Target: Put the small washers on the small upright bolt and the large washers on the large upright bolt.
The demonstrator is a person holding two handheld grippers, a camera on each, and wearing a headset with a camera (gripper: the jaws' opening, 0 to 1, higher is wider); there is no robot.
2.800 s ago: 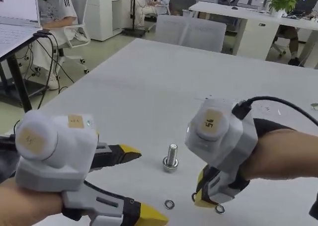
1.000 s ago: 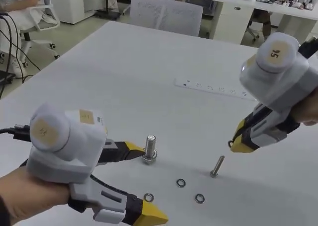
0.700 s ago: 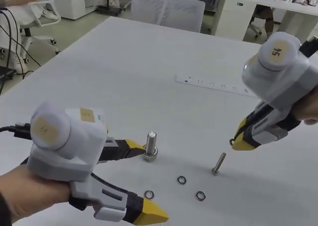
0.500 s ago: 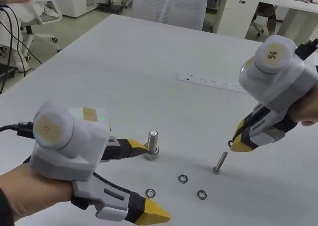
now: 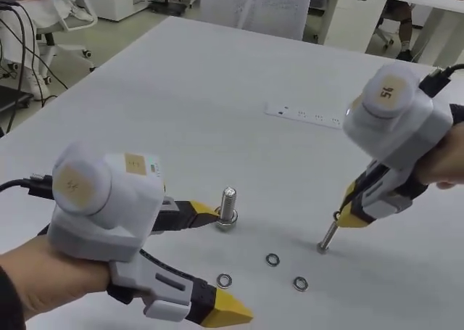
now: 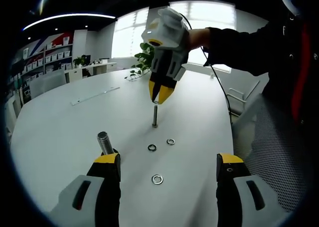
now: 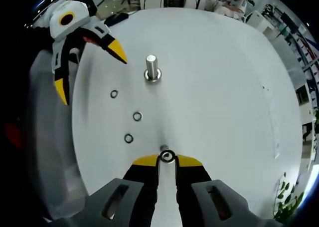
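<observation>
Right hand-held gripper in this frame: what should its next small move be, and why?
Probably ease the right hand-held gripper straight down, then open it. Its jaws pinch a small washer right at the top of the small bolt, and the washer does not look threaded down the shank yet.
</observation>
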